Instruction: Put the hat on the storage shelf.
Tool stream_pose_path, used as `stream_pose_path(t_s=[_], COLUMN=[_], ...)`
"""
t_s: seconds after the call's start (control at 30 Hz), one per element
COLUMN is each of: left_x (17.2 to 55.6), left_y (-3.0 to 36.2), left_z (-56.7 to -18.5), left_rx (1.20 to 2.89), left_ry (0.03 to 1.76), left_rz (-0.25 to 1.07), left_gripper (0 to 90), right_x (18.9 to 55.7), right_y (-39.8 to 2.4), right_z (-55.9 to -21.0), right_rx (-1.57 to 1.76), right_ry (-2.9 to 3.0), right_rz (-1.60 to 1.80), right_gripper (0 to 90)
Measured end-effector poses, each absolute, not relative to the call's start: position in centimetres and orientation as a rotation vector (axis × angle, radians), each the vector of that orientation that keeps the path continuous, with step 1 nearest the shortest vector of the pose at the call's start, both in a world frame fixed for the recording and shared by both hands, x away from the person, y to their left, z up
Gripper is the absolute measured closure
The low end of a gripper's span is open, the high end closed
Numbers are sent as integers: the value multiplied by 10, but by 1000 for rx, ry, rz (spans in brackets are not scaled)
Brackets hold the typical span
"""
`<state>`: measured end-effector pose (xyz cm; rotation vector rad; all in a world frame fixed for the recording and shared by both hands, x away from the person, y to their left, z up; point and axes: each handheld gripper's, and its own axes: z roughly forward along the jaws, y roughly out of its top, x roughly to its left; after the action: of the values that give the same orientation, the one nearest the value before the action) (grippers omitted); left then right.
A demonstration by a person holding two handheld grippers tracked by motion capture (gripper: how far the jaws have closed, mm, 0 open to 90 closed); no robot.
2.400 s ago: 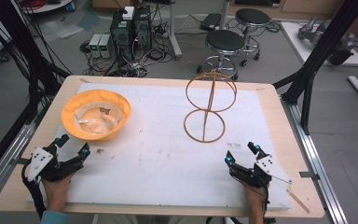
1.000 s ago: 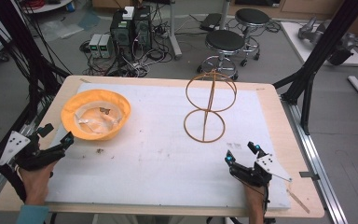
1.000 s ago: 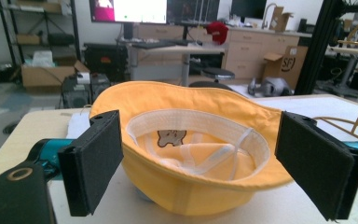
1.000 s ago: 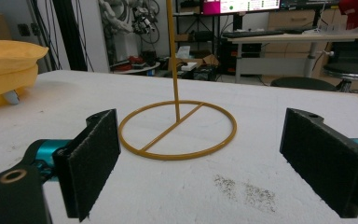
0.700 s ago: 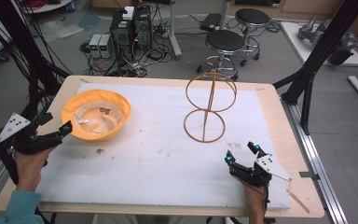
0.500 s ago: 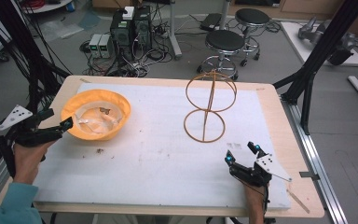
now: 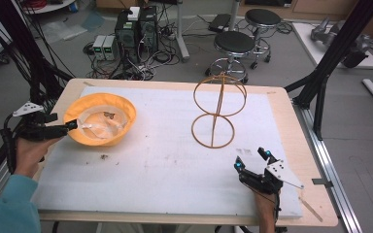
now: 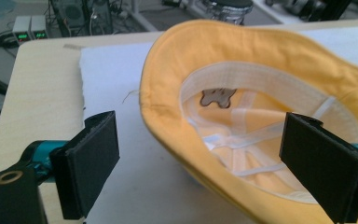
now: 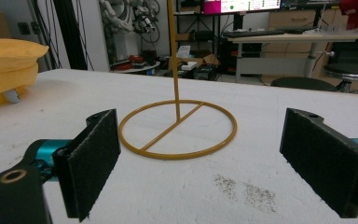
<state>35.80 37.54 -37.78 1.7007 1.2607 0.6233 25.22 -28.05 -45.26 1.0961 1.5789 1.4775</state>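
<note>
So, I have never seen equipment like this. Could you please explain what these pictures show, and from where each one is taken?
There is no robot here. A person holds a hand tool with two black jaws in each hand. One picture comes from a camera fixed above the table. The other two come from small cameras riding on the tools, looking along their jaws.

On the table lies a white mat. On it rest a yellow hat, lying upside down, and a hat stand of thin golden wire rings.

The left gripper is open at the hat's brim, with the brim between its jaws but not yet pinched. The right gripper is open too, near the front edge, pointing at the stand. Nothing is held.
</note>
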Motion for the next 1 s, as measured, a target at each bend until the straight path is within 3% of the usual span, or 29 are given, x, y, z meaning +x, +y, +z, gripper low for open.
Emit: stream_pose_path(t_s=[0.47, 0.6, 0.63, 0.67, 0.7, 0.73, 0.77, 0.8, 1.0], left_x=[369, 369, 369, 369, 369, 369, 369, 368, 365], left_y=[373, 373, 373, 373, 373, 372, 372, 372, 367], left_z=[-390, -393, -393, -394, -394, -394, -393, -394, -393], left_rx=[1729, 1744, 1745, 1748, 1748, 1748, 1748, 1746, 1742], left_ry=[1352, 1346, 1337, 1335, 1335, 1337, 1340, 1329, 1291], left_rz=[534, 493, 473, 453, 440, 439, 443, 439, 452], left_gripper=[272, 506, 506, 617, 617, 700, 700, 777, 870], right_x=[252, 252, 252, 252, 252, 252, 252, 252, 252], right_y=[-280, -281, -281, -281, -281, -281, -281, -281, -281], right_z=[-453, -453, -453, -453, -453, -453, -453, -453, -453], right_rx=[1096, 1090, 1090, 1095, 1095, 1092, 1091, 1090, 1090], right_ry=[1576, 1573, 1573, 1573, 1573, 1572, 1572, 1572, 1573], right_rz=[1479, 1478, 1478, 1478, 1478, 1478, 1477, 1477, 1478], right_gripper=[111, 111, 111, 111, 111, 111, 111, 111, 111])
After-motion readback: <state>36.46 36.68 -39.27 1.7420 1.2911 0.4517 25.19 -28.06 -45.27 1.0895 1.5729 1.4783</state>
